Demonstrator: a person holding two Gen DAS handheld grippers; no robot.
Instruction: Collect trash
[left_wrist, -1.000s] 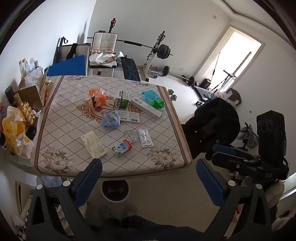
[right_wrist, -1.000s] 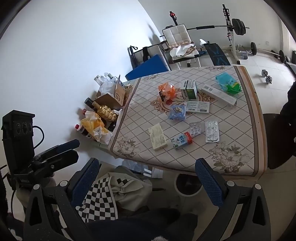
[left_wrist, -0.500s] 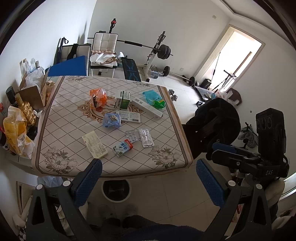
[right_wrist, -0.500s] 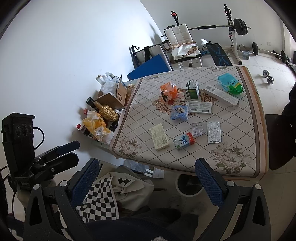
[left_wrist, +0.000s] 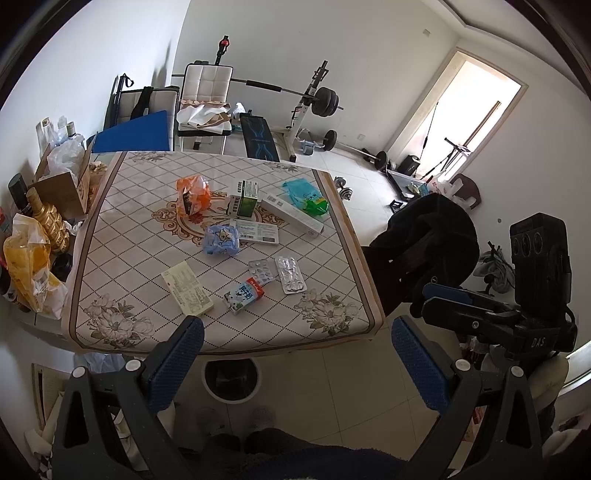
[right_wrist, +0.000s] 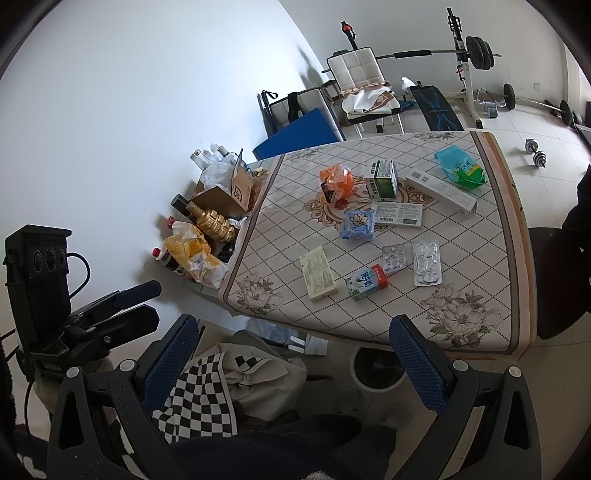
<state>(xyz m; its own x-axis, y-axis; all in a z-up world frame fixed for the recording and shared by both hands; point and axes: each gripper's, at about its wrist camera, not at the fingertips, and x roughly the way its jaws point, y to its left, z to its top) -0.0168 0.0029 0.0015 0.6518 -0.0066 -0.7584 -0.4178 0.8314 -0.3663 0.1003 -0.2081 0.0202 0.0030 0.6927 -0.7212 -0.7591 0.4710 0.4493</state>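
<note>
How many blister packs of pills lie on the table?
2. One blister pack lies near the milk carton, touching its red end. The other blister pack lies just right of the first. None seems hidden under other trash.

This is a room in a home, used partly as a gym: a white-tiled floor, a barbell on a white weight rack, a white padded chair, and a table with a floral patterned cloth strewn with household packaging.
</note>
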